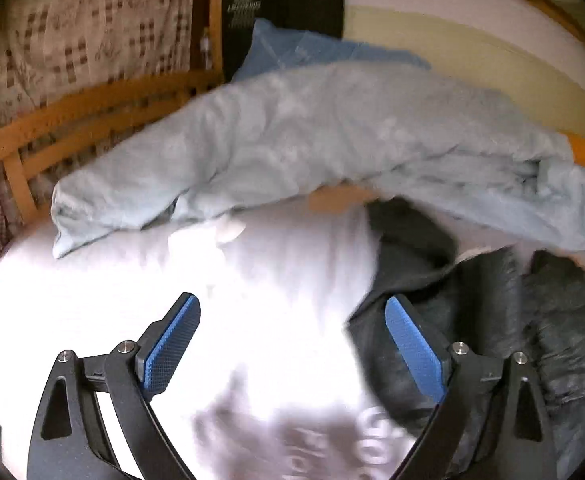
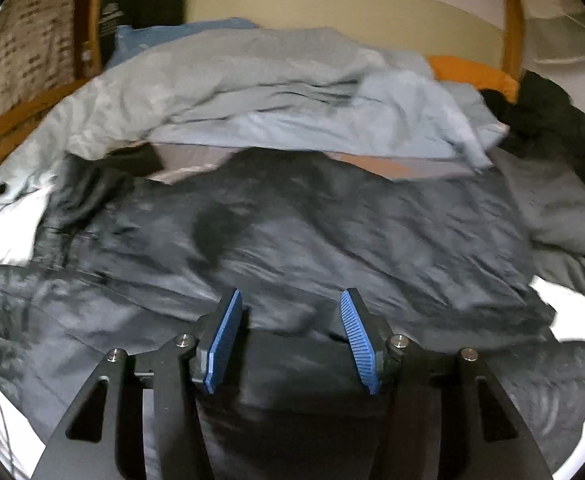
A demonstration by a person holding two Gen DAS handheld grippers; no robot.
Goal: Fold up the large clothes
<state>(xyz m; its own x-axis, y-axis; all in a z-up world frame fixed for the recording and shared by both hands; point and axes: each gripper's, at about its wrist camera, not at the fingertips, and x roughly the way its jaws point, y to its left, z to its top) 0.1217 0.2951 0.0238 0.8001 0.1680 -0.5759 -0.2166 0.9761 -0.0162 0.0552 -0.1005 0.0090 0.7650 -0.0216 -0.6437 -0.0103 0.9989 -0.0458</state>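
Note:
A dark grey quilted jacket (image 2: 312,232) lies spread and rumpled across the bed, filling the right wrist view. My right gripper (image 2: 290,294) hovers low over its near part, jaws apart; dark fabric lies under and between the blue pads (image 2: 224,344), and they do not press on it. In the left wrist view the same jacket (image 1: 492,320) lies at the right, beside a white garment (image 1: 252,300) with grey printed letters. My left gripper (image 1: 292,304) stands wide open above that white garment, nothing held. Both views are motion-blurred.
A pale blue-grey crumpled cloth (image 1: 312,132) (image 2: 272,92) is heaped at the back of the bed. A wooden bed rail (image 1: 72,120) runs along the left, with patterned fabric (image 1: 84,32) behind it. An orange item (image 2: 472,72) and a black cloth (image 2: 552,120) lie at the far right.

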